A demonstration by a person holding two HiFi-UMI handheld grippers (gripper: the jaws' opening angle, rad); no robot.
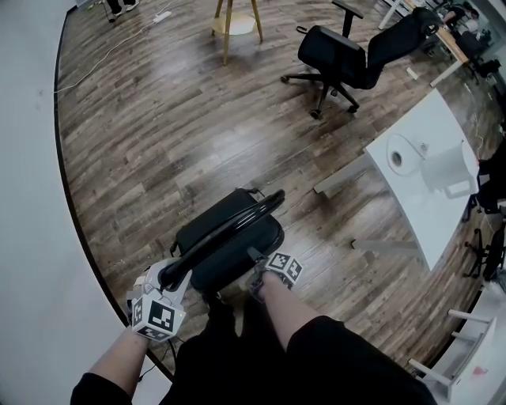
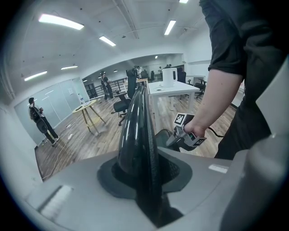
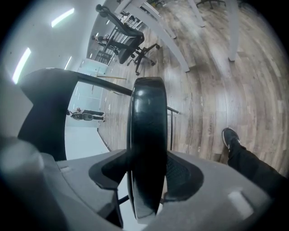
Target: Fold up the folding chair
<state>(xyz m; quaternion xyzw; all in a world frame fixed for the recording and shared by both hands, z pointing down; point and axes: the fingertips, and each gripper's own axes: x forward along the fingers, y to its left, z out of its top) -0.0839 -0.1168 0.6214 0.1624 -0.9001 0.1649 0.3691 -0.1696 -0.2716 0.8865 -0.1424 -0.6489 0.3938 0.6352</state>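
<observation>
The black folding chair (image 1: 229, 237) stands on the wood floor right in front of me, its backrest and seat drawn close together. My left gripper (image 1: 168, 277) is shut on the glossy top edge of the backrest (image 2: 135, 122), which runs straight out between the jaws of the left gripper (image 2: 144, 178). My right gripper (image 1: 257, 273) is shut on the padded seat edge (image 3: 146, 131), which fills the gap between the jaws of the right gripper (image 3: 146, 180). In the left gripper view the right gripper (image 2: 186, 134) shows beyond the backrest, held in a hand.
A white wall (image 1: 32, 198) curves close along the left. A white table (image 1: 431, 190) with a paper roll (image 1: 399, 156) stands to the right. A black office chair (image 1: 340, 59) and a wooden stool (image 1: 235, 24) stand farther off. My shoe (image 3: 231, 136) is beside the chair.
</observation>
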